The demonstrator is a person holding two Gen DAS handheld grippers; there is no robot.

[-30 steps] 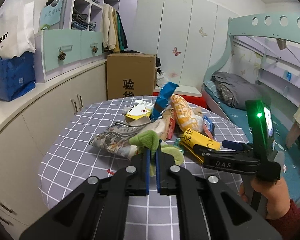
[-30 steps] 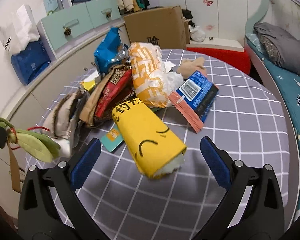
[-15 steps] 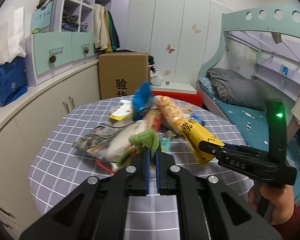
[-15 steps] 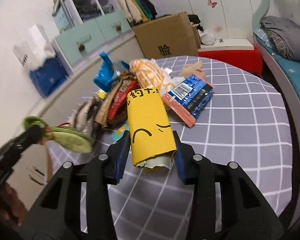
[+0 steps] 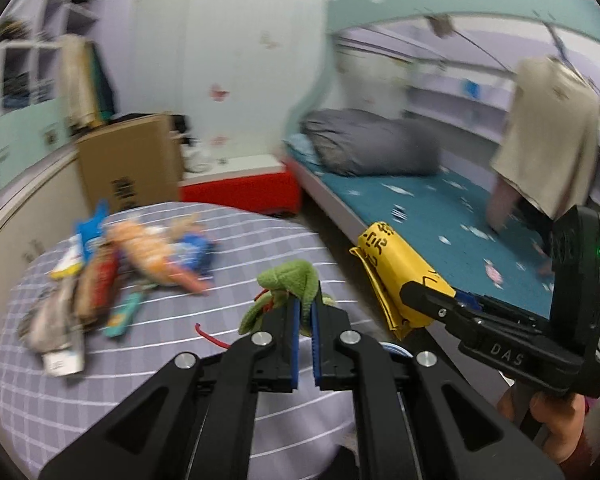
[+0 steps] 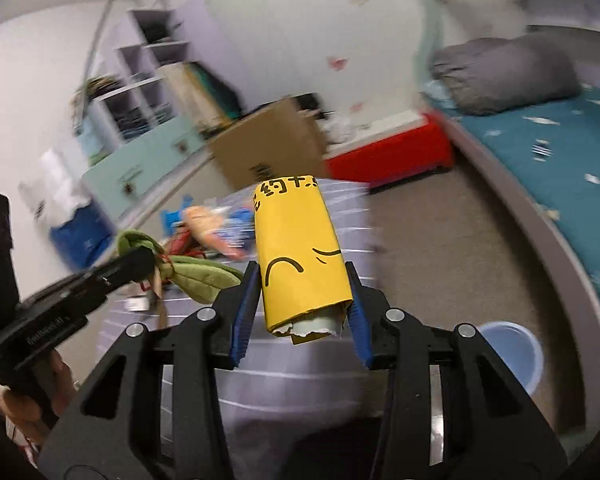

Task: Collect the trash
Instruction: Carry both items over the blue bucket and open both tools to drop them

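My left gripper [image 5: 305,312] is shut on a green fabric scrap [image 5: 290,284] with a red string, held above the table's near edge. It also shows in the right wrist view [image 6: 188,274] at the left. My right gripper [image 6: 300,292] is shut on a yellow paper package [image 6: 300,256] with black characters and holds it in the air. The package also shows in the left wrist view [image 5: 396,268], to the right of the table. A pile of snack wrappers [image 5: 132,256] lies on the grey checked round table [image 5: 172,360].
A light blue bucket [image 6: 508,352] stands on the floor at the lower right, past the table's edge. A cardboard box [image 5: 130,160] and a red step [image 5: 240,192] stand behind the table. A bed [image 5: 420,200] runs along the right. Cabinets line the left wall.
Both grippers have swung right and lifted away from the pile. The yellow package is now off the table, held over the floor side. The views are blurred by motion.
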